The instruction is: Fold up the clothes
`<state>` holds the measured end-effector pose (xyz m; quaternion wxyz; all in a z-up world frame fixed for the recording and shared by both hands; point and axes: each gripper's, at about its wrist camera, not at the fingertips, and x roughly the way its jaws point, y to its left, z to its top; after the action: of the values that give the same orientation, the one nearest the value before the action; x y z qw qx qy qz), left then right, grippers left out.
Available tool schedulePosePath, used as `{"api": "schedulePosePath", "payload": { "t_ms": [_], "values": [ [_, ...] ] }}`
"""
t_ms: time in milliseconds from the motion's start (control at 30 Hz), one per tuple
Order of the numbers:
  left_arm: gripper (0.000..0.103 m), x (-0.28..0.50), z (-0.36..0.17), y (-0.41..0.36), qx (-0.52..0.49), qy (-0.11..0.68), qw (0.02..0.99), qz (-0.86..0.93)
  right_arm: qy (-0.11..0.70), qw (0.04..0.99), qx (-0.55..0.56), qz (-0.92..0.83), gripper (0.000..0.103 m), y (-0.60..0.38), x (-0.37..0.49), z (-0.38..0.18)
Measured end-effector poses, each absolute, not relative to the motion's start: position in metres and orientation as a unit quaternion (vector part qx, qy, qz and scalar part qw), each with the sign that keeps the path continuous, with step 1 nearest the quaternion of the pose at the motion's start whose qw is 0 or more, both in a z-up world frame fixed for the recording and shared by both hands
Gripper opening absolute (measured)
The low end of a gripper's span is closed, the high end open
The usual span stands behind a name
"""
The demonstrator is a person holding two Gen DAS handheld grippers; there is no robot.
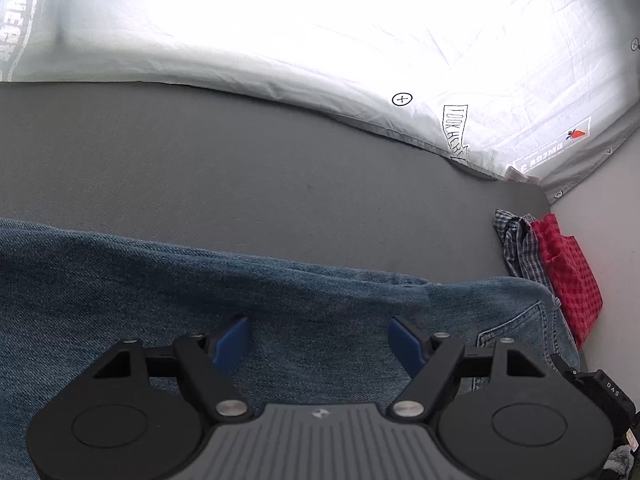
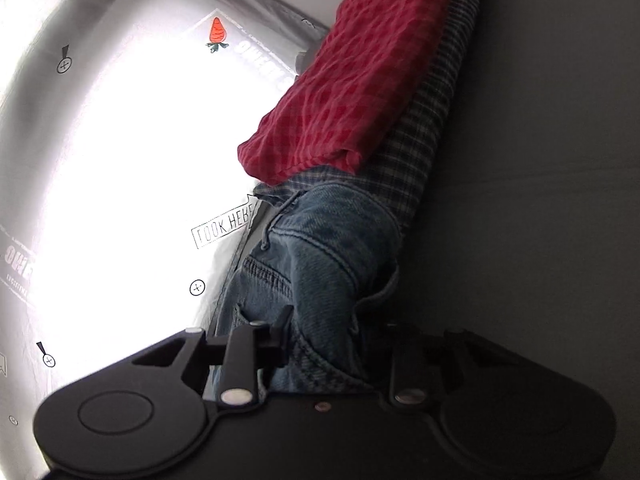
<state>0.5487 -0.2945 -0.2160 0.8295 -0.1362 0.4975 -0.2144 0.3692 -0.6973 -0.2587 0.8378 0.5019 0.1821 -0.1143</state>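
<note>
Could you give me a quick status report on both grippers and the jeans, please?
Left gripper open above the jeans. Right gripper shut on bunched denim near the pocket. Red checked cloth and plaid shirt stacked against the jeans' end.

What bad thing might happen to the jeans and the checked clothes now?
1. The right gripper has only a bunched bit of the jeans between its fingers, so the denim may slip out when lifted.
2. The red checked cloth and the blue checked shirt lie right against the jeans; pulling may drag them.
3. The left gripper is open above the denim, holding nothing down.
</note>
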Motion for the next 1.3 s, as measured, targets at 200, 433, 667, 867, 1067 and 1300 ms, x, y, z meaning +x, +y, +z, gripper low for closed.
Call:
{"api": "schedulePosePath", "payload": {
  "t_ms": [200, 433, 667, 867, 1067, 1300],
  "values": [
    [0.075, 0.553, -0.192, -0.275, -0.185, 0.486, 0.833, -0.190, 0.179, 0.912, 0.347, -0.127, 0.028, -0.639, 0.379, -0.166],
    [0.075, 0.505, -0.103, -0.170, -0.251, 0.370, 0.880, -0.157, 0.127, 0.987, 0.071, -0.075, 0.028, -0.469, 0.403, -0.064],
    [0.077, 0.438, -0.064, -0.039, -0.259, 0.314, 0.911, -0.063, 0.163, 0.982, -0.057, 0.070, 0.036, -0.257, 0.411, -0.072],
    [0.076, 0.407, -0.091, 0.040, -0.308, 0.352, 0.884, 0.013, 0.280, 0.909, -0.248, 0.182, 0.038, -0.130, 0.368, -0.165],
    [0.077, 0.421, -0.110, 0.027, -0.314, 0.379, 0.870, -0.025, 0.288, 0.924, -0.211, 0.138, 0.064, -0.204, 0.337, -0.155],
    [0.082, 0.484, -0.140, -0.039, -0.302, 0.437, 0.843, -0.087, 0.368, 0.912, -0.181, -0.012, 0.069, -0.316, 0.328, -0.178]
  ]
}}
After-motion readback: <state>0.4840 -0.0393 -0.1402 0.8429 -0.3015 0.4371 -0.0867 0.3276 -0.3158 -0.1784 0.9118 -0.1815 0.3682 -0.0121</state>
